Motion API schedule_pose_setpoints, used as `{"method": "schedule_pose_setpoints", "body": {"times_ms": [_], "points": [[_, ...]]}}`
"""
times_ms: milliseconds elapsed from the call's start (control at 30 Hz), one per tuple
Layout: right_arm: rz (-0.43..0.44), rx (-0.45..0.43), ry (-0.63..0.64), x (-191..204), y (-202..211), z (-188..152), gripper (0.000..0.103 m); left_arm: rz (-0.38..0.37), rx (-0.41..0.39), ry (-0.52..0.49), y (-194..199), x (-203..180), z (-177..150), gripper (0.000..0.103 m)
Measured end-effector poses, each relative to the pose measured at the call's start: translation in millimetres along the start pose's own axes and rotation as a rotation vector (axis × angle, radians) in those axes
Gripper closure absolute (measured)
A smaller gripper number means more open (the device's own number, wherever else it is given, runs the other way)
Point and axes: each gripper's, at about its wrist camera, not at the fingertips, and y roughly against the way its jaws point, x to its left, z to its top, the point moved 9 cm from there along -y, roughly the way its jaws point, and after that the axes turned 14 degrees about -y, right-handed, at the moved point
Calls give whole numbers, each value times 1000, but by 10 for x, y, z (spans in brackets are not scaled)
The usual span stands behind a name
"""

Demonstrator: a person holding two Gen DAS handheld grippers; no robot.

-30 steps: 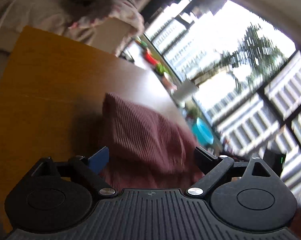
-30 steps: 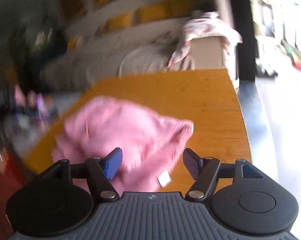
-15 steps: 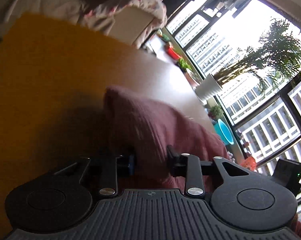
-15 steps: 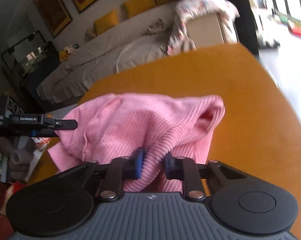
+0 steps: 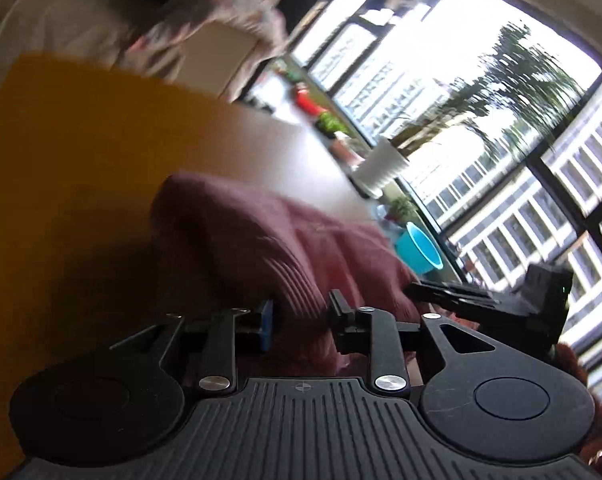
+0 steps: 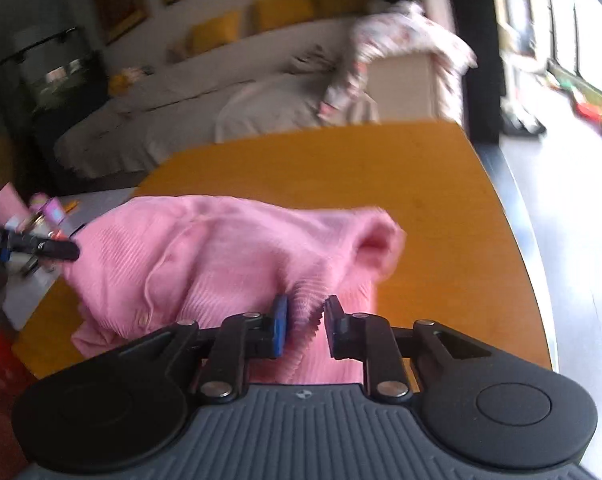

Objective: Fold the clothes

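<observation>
A pink ribbed knit garment (image 6: pixel 221 256) lies bunched on the orange wooden table (image 6: pixel 441 208). It looks dark maroon in the backlit left wrist view (image 5: pixel 261 240). My right gripper (image 6: pixel 305 320) is shut on the garment's ribbed hem, cloth pinched between the narrowed jaws. My left gripper (image 5: pixel 301 312) is shut on another ribbed edge of the garment. The right gripper's body shows at the right of the left wrist view (image 5: pixel 501 304). The left gripper's tip shows at the left of the right wrist view (image 6: pixel 33 246).
A grey sofa (image 6: pixel 221 92) with yellow cushions and a floral cloth (image 6: pixel 401 40) stands beyond the table's far edge. Large windows (image 5: pixel 501 120), a white plant pot (image 5: pixel 381 164) and a blue bowl (image 5: pixel 419 250) lie past the table's right side.
Both grippers went from open around the garment to shut on its ribbed edges. Since then both views have shifted with the garment edges lifted a little.
</observation>
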Motion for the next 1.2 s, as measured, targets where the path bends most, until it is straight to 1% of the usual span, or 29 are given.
{"method": "schedule_pose_setpoints", "body": {"times_ms": [33, 67, 100, 133, 167, 200, 233, 267, 333, 367, 400, 433, 467, 500, 533, 667, 733, 767, 833, 900, 967, 1000, 1033, 1100, 1133, 1167, 1200], "points": [[16, -5, -38, -33, 37, 4, 72, 2, -13, 25, 26, 59, 13, 52], [32, -18, -64, -54, 93, 20, 64, 5, -28, 43, 54, 109, 36, 36], [42, -37, -74, -68, 152, 46, 56, 7, -42, 59, 82, 155, 60, 30], [43, -52, -74, -76, 183, 74, 53, 0, -54, 76, 112, 202, 88, 23], [40, -62, -70, -69, 190, 93, 48, -11, -61, 93, 117, 223, 96, 18], [36, -67, -63, -52, 166, 88, 44, -23, -63, 107, 110, 223, 101, 16], [32, -68, -55, -33, 126, 69, 43, -33, -59, 117, 78, 211, 85, 12], [28, -70, -47, -15, 87, 51, 43, -37, -49, 119, 18, 192, 63, 11], [21, -53, -31, 39, -53, -13, 43, -32, -30, 117, -125, 157, 19, 11], [14, -42, -11, 83, -140, -57, 48, -22, -20, 116, -203, 146, -6, 15], [1, -36, 35, 149, -214, -106, 71, -13, -11, 115, -280, 135, -31, 21], [-30, -46, 108, 229, -252, -128, 84, 3, 10, 109, -366, 130, -37, 57], [-71, -69, 191, 312, -273, -126, 94, 20, 31, 100, -437, 123, -22, 81], [-81, -89, 234, 385, -253, -94, 95, 26, 30, 85, -448, 92, 27, 81], [-67, -108, 246, 450, -201, -40, 96, 28, 22, 66, -437, 52, 88, 81], [40, -182, 214, 638, 249, 195, 97, -45, -70, -7, -79, -275, 330, 81], [82, -201, 193, 667, 446, 238, 97, -74, -96, -21, 79, -388, 340, 81], [83, -196, 183, 637, 482, 209, 97, -84, -95, -20, 110, -403, 305, 80], [73, -163, 149, 529, 471, 94, 97, -78, -65, -3, 82, -358, 140, 80], [54, -107, 98, 367, 357, -88, 97, -46, -9, 35, -17, -168, -161, 80], [11, -50, 56, 176, 184, -321, 97, -6, 54, 82, -147, 48, -461, 80], [-14, -21, 37, 77, 90, -446, 97, 13, 81, 102, -204, 133, -574, 78], [-26, -8, 23, 7, 29, -527, 96, 4, 77, 118, -215, 175, -637, 78], [-26, -4, 3, -64, -15, -582, 96, -1, 72, 128, -169, 186, -644, 77], [-22, -8, 1, -64, 8, -542, 95, 16, 66, 101, -125, 175, -606, 68], [-19, -21, 9, -56, 45, -480, 93, 31, 50, 70, -59, 153, -541, 58], [-18, -38, 21, -43, 90, -418, 89, 43, 29, 42, 15, 125, -470, 53]]}}
